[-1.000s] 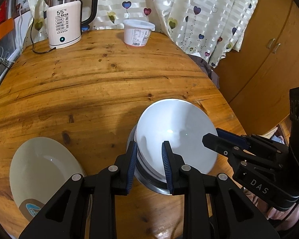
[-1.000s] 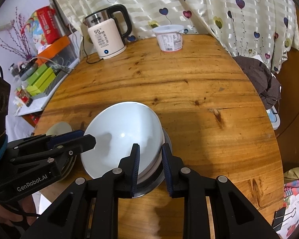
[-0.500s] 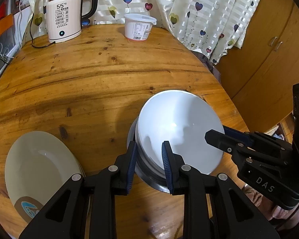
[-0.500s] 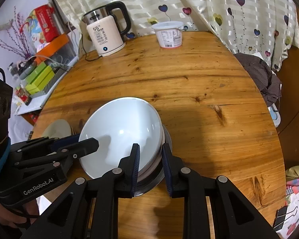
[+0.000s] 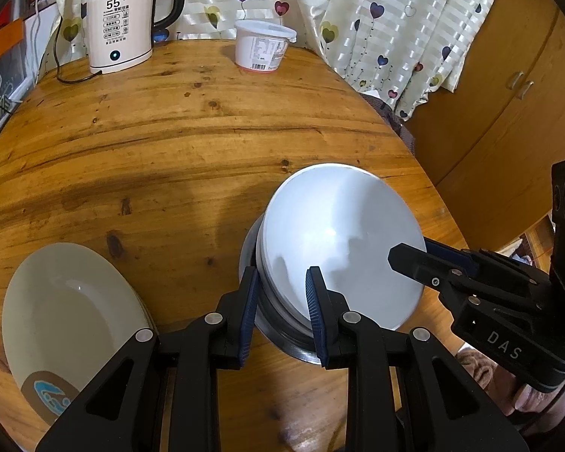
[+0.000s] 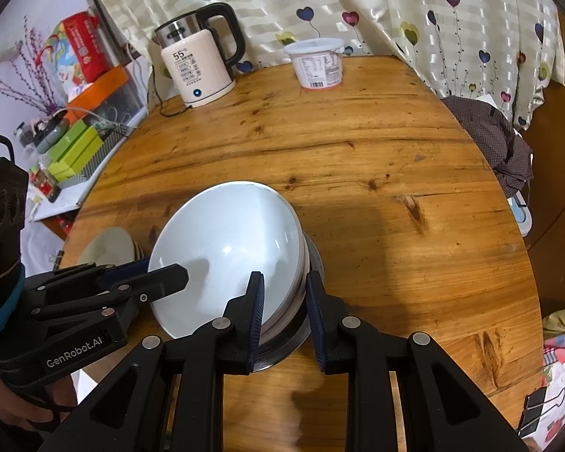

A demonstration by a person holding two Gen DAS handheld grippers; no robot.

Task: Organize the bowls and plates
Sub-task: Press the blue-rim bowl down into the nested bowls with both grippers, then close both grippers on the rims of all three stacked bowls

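Note:
A stack of nested white bowls (image 5: 339,233) sits in a steel bowl (image 5: 282,342), tilted, near the front of the round wooden table (image 5: 169,143). My left gripper (image 5: 282,309) is shut on the stack's near-left rim. My right gripper (image 5: 414,252) comes in from the right and clamps the opposite rim. In the right wrist view the right gripper (image 6: 284,312) pinches the white bowls (image 6: 226,241) and the steel bowl (image 6: 282,350), while the left gripper (image 6: 162,269) holds the left rim. A cream plate (image 5: 67,309) with a blue emblem lies at the left.
At the table's far edge stand a white electric kettle (image 5: 120,26) with its cord and a lidded plastic tub (image 5: 261,47). A heart-print curtain hangs behind. A wooden cupboard (image 5: 508,113) is at the right, a dark cloth (image 6: 489,139) beside the table, a cluttered shelf (image 6: 75,143) at the left.
Both grippers stay clamped on the bowl stack. The stack and the views have shifted only slightly.

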